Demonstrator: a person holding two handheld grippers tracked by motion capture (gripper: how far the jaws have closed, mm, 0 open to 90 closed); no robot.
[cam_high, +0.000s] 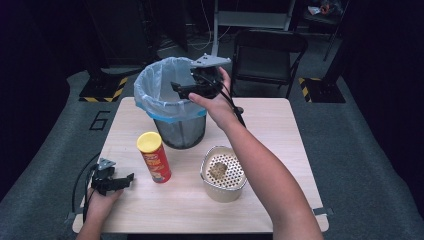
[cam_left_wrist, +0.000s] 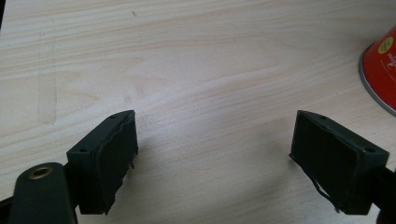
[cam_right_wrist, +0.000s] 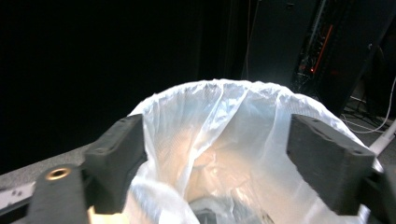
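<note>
Hovering my right gripper (cam_high: 186, 90) over the lined bin (cam_high: 159, 107), jaws wide and empty, positioned as if for a drop, while I'm parking the left gripper (cam_high: 125, 180), also wide, well off the bin beside the chip can (cam_high: 154, 156).

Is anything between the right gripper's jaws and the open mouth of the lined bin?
Nothing visible. The right gripper hangs over the bin, jaws apart and empty, looking straight into the liner.
</note>
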